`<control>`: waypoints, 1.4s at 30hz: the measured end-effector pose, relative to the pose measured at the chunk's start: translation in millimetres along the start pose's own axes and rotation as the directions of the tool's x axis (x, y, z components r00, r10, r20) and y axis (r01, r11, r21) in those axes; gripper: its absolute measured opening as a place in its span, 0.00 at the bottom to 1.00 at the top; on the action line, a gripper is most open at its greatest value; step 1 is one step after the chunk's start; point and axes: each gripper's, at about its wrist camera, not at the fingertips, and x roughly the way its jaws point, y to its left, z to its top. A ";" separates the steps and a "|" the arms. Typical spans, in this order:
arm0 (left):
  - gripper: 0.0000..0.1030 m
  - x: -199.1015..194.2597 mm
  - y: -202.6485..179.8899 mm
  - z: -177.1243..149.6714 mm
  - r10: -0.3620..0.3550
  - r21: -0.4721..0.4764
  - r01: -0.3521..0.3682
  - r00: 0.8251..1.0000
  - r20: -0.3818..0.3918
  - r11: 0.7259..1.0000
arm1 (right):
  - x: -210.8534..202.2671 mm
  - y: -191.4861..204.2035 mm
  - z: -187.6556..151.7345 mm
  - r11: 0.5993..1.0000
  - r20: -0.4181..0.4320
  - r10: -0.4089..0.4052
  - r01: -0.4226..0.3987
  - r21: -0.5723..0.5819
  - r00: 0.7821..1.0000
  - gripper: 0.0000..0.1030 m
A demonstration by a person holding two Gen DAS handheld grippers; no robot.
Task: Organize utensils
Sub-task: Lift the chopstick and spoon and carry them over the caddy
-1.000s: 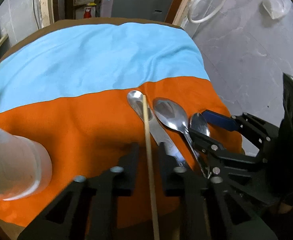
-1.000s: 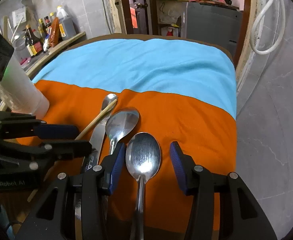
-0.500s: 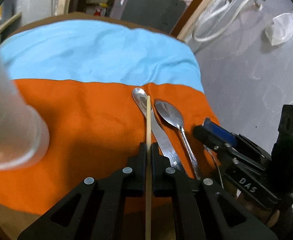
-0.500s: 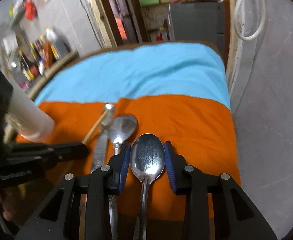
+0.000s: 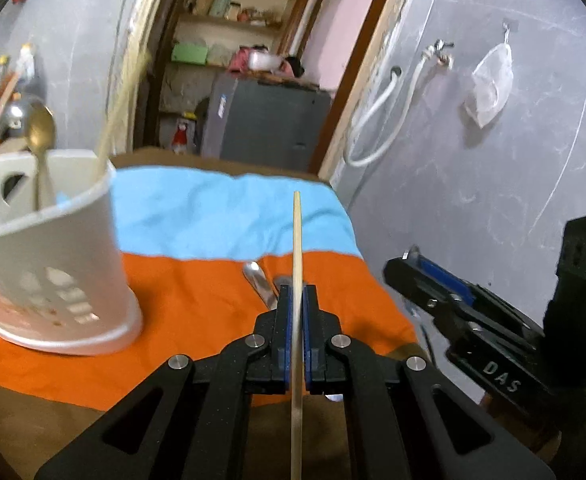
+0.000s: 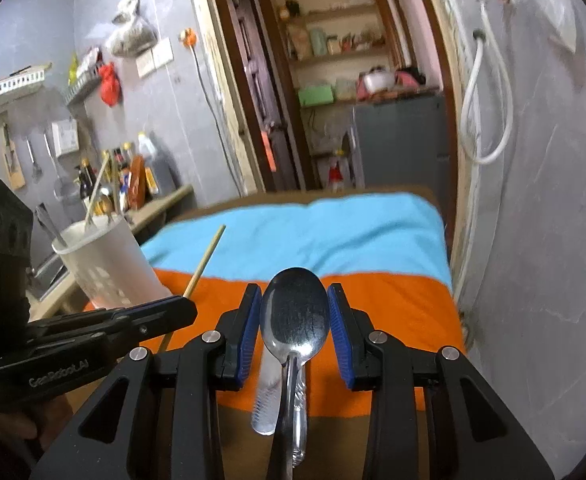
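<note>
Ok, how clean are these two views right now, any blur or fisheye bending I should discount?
Left wrist: the white holder is motion-smeared, the chopstick sharp. Right wrist: the spoon is crisp, the knife handle under it blurred. Both views bend the door frames and darken at the corners.

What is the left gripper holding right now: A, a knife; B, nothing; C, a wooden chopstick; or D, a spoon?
C: the left gripper is shut on the chopstick, which sticks out past its blue pads.
</note>
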 end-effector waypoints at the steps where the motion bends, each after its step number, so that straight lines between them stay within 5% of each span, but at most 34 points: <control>1: 0.02 -5.2 0.0 3.0 0.005 0.000 -0.005 1.000 0.021 1.000 | -5.2 2.9 3.8 1.000 0.023 -0.001 0.001 -0.001 1.000 0.30; 14: 0.02 -92.5 24.7 57.7 0.065 0.009 -0.071 0.960 0.273 0.997 | -36.6 68.4 70.3 0.996 0.254 0.093 -0.088 -0.030 0.963 0.30; 19: 0.02 -125.4 77.1 76.2 0.134 -0.070 -0.116 0.922 0.363 0.991 | -35.4 101.3 95.1 0.983 0.336 0.181 -0.171 -0.061 0.924 0.30; 24: 0.02 -148.1 141.4 84.6 0.229 -0.194 -0.156 0.863 0.449 0.969 | -19.0 135.3 110.6 0.964 0.389 0.266 -0.252 -0.087 0.882 0.30; 31: 0.02 -160.3 206.4 83.9 0.274 -0.264 -0.150 0.799 0.536 0.953 | 8.8 160.6 121.3 0.937 0.473 0.337 -0.340 -0.083 0.814 0.30; 42: 0.02 -144.6 217.9 76.7 0.238 -0.260 -0.093 0.756 0.609 0.961 | 51.6 162.4 92.7 0.931 0.499 0.332 -0.363 -0.037 0.800 0.30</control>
